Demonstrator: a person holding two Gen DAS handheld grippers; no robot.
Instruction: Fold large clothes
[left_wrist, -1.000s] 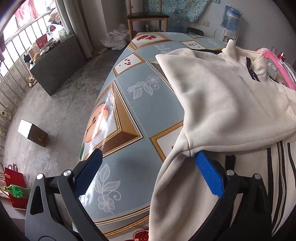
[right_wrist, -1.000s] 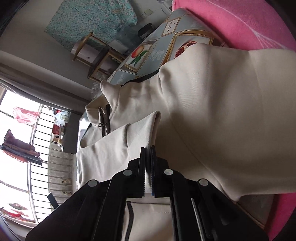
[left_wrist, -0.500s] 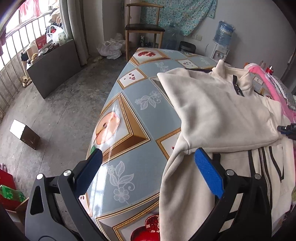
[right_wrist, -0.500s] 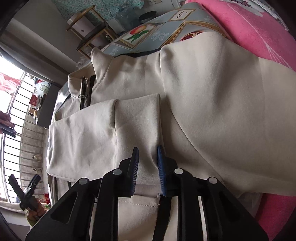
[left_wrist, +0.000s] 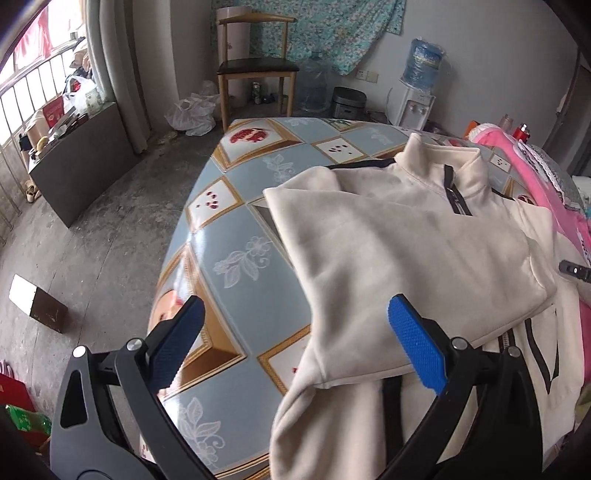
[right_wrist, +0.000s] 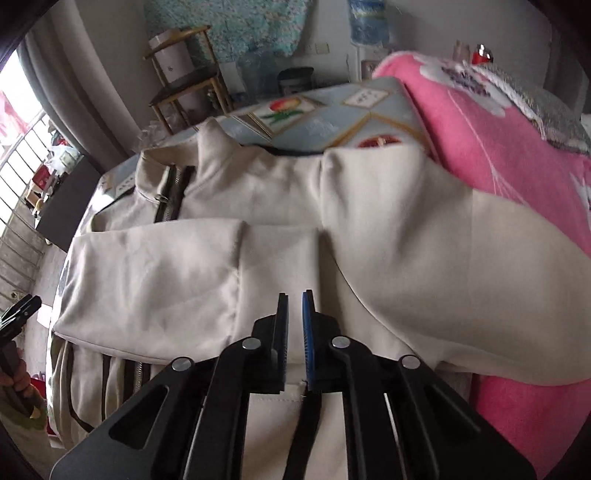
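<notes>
Cream jacket (left_wrist: 399, 236) lies on the bench (left_wrist: 243, 258), one sleeve folded across. Left gripper (left_wrist: 295, 343) wide, empty. Right gripper (right_wrist: 294, 325) narrow, closing, nothing between its jaws.

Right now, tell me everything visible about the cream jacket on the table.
The cream jacket looks like soft fleece, with a stand-up collar, a dark zipper and black piping. It lies front up on the patterned tablecloth, both sleeves folded across its chest, one edge against the pink blanket. Neither tool grips it.
</notes>
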